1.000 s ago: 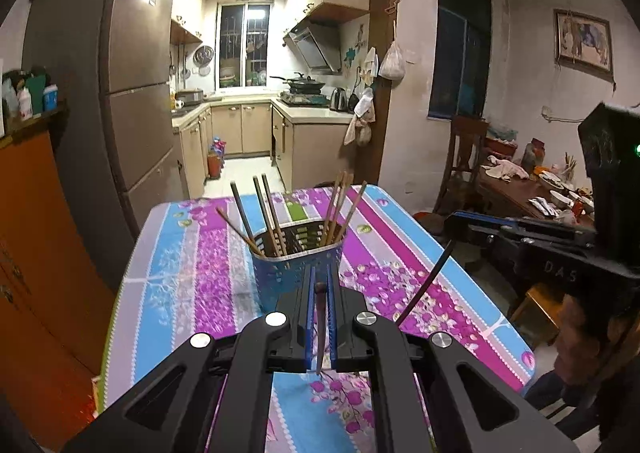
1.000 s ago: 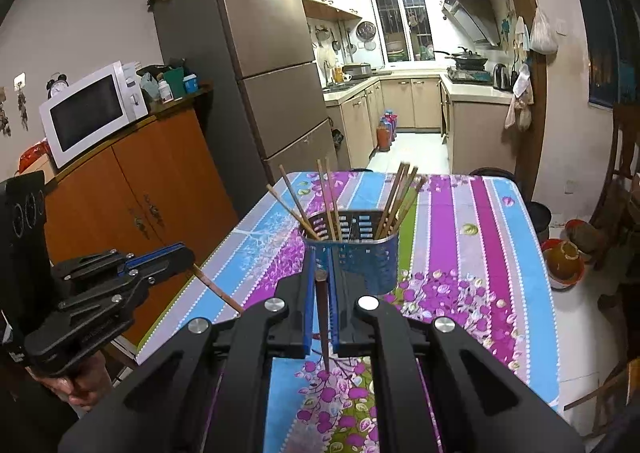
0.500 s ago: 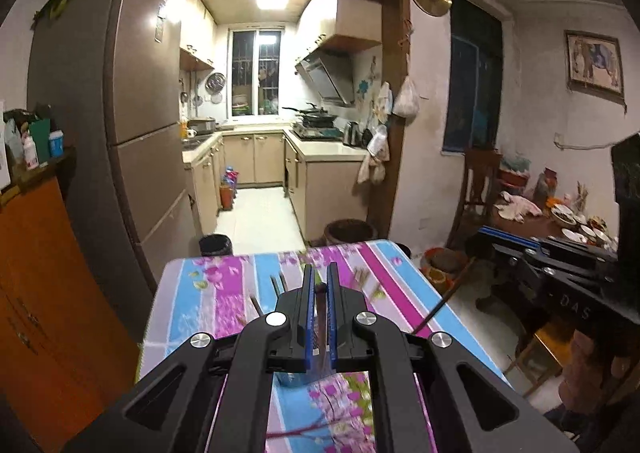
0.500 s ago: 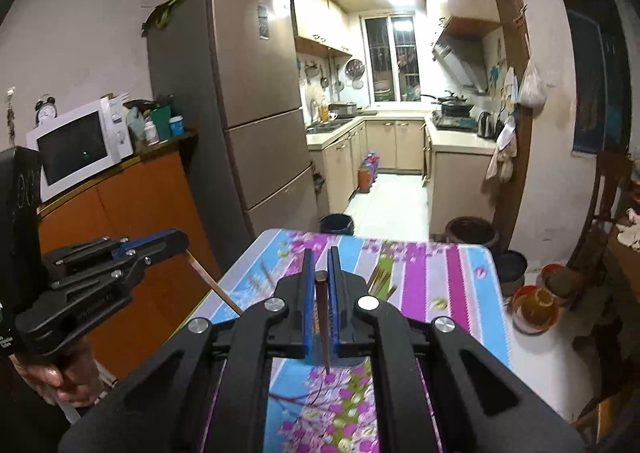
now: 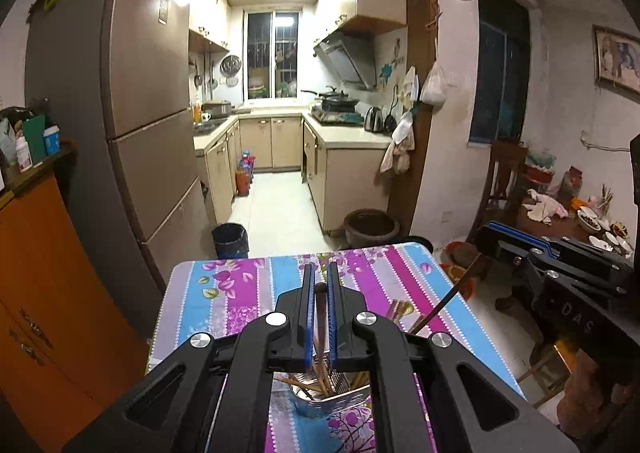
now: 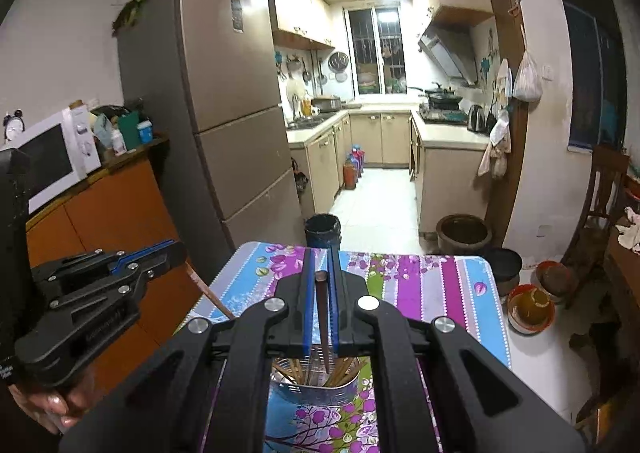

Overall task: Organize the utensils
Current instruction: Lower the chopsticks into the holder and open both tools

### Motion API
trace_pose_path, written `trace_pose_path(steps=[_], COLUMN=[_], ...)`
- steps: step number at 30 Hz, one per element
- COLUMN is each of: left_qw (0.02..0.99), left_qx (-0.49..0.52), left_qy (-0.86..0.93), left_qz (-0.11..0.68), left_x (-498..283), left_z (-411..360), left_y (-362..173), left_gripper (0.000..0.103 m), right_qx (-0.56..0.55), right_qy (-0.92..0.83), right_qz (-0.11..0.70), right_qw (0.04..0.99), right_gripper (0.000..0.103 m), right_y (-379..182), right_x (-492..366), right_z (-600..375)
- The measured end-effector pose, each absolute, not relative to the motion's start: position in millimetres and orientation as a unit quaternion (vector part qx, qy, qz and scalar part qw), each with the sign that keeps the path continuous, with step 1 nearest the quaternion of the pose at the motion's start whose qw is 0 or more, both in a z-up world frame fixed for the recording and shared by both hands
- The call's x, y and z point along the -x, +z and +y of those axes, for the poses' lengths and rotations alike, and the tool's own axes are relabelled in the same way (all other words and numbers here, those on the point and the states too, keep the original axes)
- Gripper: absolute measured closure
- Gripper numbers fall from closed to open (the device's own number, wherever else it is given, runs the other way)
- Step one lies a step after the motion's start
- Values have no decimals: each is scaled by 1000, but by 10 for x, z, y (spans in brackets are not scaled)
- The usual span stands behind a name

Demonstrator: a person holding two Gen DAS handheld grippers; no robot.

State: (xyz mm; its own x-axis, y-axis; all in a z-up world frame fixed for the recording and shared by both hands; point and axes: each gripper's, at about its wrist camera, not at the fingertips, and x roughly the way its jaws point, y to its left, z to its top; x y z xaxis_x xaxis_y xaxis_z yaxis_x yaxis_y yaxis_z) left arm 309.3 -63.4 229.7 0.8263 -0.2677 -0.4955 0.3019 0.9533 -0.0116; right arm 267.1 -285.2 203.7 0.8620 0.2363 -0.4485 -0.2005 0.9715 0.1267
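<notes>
My left gripper (image 5: 319, 281) is shut on a brown chopstick (image 5: 320, 317) that hangs down into the metal utensil holder (image 5: 316, 401) right below it. My right gripper (image 6: 321, 273) is shut on a dark chopstick (image 6: 323, 317) that points down into the same holder (image 6: 316, 389). The holder stands on the striped floral tablecloth (image 6: 420, 285) and holds several chopsticks. Each gripper also shows in the other's view: the right one (image 5: 560, 265) at the right, the left one (image 6: 100, 281) at the left, each with its chopstick slanting down toward the holder.
The table's far edge (image 5: 304, 257) faces the kitchen doorway. A tall fridge (image 6: 224, 113) and an orange cabinet (image 6: 120, 221) with a microwave (image 6: 48, 161) stand left. A black bin (image 6: 322, 229), a clay pot (image 6: 464, 233) and bowls (image 6: 532, 305) sit on the floor.
Both grippers have risen and moved forward over the holder, which has dropped from the middle of the views to below the fingers. Both stay shut on their chopsticks.
</notes>
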Motion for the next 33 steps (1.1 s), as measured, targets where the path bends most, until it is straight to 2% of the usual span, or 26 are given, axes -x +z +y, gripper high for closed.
trace_pose_path(steps=[8,31,33], left_qw=[941,920,921], left_qx=[-26,-32,-34], left_qy=[-153,-154,-152], left_qz=[300,359,358], left_x=[-3439,-3881,-3902], left_z=[-605,-658,-651], left_y=[2008,1615,1572], left_gripper=[96,96,88], right_qx=[-39,-56,-57], right_qy=[115,118,114], right_qz=[268,353,351], right_qw=[956,926,928], right_gripper=[98,97,95], right_y=[1842,1446,1432], right_x=[-2984,-3495,-3526], right_z=[-2788,-2673,-2681])
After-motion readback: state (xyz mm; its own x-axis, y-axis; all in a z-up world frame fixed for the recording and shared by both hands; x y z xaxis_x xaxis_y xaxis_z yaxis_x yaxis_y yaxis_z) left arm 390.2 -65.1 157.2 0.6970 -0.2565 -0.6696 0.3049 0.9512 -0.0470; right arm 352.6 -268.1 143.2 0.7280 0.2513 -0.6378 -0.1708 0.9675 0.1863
